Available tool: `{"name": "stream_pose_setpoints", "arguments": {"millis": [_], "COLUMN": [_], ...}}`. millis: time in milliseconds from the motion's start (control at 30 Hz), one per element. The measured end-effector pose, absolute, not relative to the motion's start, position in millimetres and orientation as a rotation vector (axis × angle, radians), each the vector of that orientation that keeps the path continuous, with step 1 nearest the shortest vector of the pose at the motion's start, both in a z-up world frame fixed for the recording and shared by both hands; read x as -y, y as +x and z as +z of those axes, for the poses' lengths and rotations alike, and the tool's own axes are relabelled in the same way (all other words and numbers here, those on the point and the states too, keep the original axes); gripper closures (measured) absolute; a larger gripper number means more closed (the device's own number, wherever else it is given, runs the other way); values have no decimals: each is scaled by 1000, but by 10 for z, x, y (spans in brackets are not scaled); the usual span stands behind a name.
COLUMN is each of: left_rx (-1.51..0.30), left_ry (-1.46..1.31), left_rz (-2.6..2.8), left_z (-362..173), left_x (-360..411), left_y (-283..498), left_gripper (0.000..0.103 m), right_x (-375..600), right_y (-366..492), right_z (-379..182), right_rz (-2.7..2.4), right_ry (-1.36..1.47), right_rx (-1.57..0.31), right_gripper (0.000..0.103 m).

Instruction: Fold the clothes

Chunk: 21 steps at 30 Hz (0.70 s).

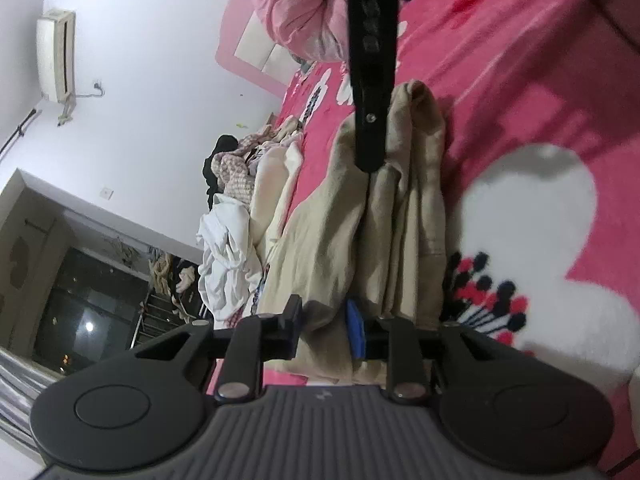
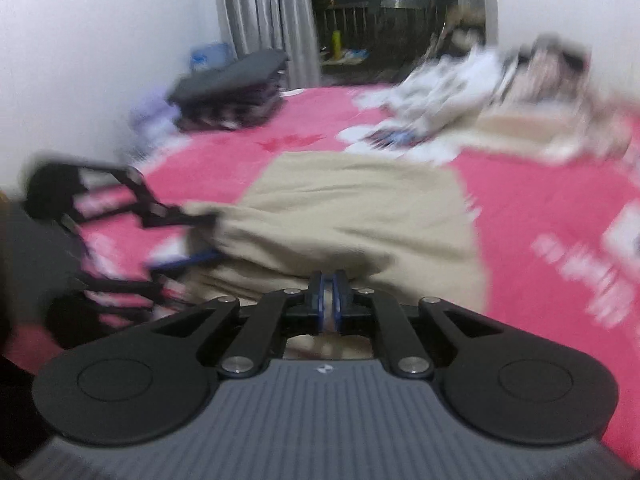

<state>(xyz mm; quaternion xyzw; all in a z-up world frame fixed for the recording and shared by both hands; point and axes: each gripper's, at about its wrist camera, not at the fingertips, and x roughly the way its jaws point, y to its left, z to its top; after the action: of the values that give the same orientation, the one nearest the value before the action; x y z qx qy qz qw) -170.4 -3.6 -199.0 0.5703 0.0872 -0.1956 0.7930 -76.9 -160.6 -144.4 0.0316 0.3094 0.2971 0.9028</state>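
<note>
A beige garment (image 1: 404, 208) lies bunched in long folds on the pink bedspread (image 1: 520, 92). In the left wrist view my left gripper (image 1: 324, 320) stands open at the garment's near end, with beige cloth lying loosely between the black finger and the blue pad. My right gripper (image 1: 370, 166) comes down from the top, its tip pinched on a fold further along. The blurred right wrist view shows the right gripper (image 2: 330, 280) shut, a pale sliver of the beige garment (image 2: 352, 208) between its blue pads. The left gripper (image 2: 200, 236) is at that view's left, at the cloth's edge.
A heap of unfolded clothes (image 1: 236, 200) lies at the bed's far side (image 2: 500, 92). A folded dark stack (image 2: 232, 92) sits by the white wall. A pink duvet (image 1: 296, 8) is bundled at the bed's head. A dark balcony doorway (image 2: 380, 8) lies beyond the bed.
</note>
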Motion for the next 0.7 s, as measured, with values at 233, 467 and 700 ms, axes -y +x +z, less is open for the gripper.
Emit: {"name": "stream_pose_setpoints", "arguments": {"millis": [233, 467, 700], "left_rx": [-150, -109, -93], "left_ry": [1249, 1289, 1290], "left_rz": [-446, -447, -454], "left_z": [-2041, -2114, -2147], "left_x": [13, -7, -17], "left_y": [-1726, -1767, -1761], "left_gripper": [87, 87, 87], "right_x": [1931, 1945, 1759], "right_y": [-551, -194, -96], "right_z": [-1448, -1770, -1869], "right_rz": [664, 618, 587], "right_ry": [566, 1028, 1121], "right_rx": [-864, -1090, -1202], "right_gripper": [95, 73, 71]}}
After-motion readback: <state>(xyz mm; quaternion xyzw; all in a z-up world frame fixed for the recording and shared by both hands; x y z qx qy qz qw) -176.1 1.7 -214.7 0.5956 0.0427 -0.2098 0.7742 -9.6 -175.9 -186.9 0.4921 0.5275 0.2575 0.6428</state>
